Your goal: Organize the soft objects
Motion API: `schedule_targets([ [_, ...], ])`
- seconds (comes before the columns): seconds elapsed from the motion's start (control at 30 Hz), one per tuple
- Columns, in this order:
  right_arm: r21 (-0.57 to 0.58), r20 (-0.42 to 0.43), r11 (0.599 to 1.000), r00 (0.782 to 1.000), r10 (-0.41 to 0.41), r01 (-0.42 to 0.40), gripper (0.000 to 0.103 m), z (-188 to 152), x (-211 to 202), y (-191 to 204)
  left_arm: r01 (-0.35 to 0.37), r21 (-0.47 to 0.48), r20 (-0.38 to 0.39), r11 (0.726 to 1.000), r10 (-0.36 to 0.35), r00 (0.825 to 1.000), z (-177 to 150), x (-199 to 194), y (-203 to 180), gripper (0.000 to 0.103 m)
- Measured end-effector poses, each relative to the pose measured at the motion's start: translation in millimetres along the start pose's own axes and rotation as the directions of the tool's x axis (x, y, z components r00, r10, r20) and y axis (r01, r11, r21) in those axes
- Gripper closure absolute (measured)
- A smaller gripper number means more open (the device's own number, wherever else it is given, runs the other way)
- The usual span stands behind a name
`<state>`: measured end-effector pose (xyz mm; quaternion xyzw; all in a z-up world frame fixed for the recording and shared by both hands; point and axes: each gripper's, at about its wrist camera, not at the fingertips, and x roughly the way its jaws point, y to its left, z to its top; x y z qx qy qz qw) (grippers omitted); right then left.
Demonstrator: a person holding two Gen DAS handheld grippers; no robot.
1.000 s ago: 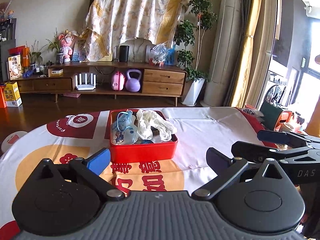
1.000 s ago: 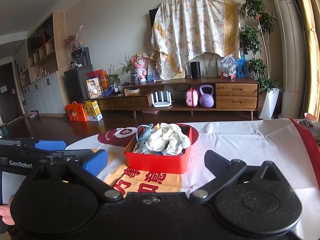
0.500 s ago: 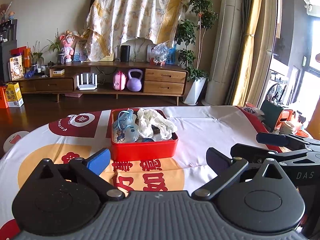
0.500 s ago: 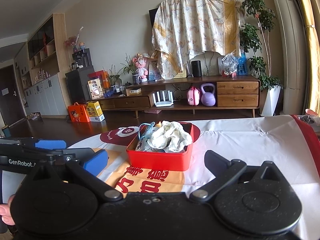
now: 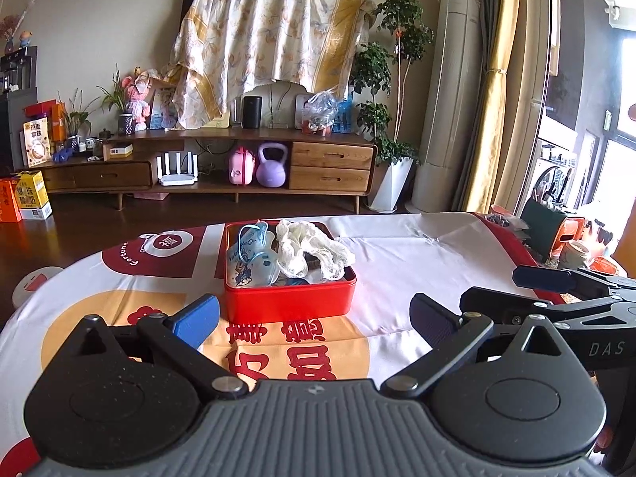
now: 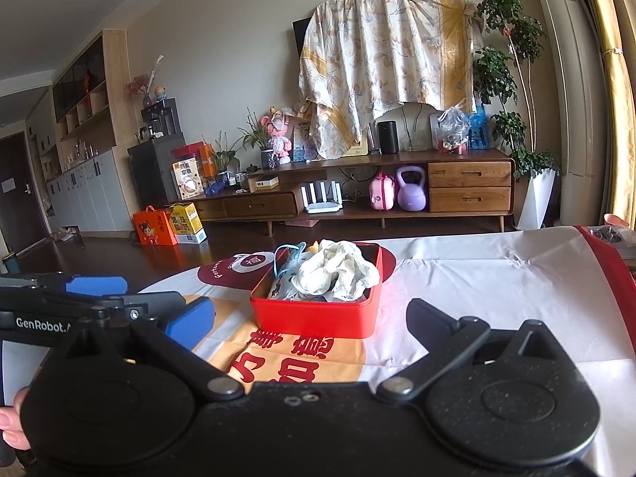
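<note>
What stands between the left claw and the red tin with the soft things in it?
Nothing visible. Only bare tablecloth lies between the open left claw and the red tin. The white lace cloth and the blue mask lie uncovered inside it.

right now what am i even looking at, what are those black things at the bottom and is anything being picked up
Those black shapes are handheld grippers, not a robot arm: a person holds one in each hand, and each carries a camera looking forward along its two fingers. One picture comes from the left gripper, the other from the right gripper. Each camera also catches the other gripper at the edge of its view.

Both are open and hold nothing.

Ahead of them, on a table with a white, red and orange printed cloth, stands a red tin. Inside it lie a crumpled white lacy cloth and a pale blue printed item with blue cords, possibly a mask. Nothing touches the tin. Behind is a living room with a wooden cabinet.
</note>
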<state>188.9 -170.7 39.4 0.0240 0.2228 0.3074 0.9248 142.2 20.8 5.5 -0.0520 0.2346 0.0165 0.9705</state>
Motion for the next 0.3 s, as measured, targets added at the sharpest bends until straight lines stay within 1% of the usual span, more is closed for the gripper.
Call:
schedule_targets([
  [0.3, 0.006, -0.01, 1.0, 1.0, -0.012, 0.012, 0.0, -2.4, 0.9, -0.3, -0.009, -0.012, -0.011, 1.0, 0.009, 1.0, -1.8, -0.5, -0.8, 0.0],
])
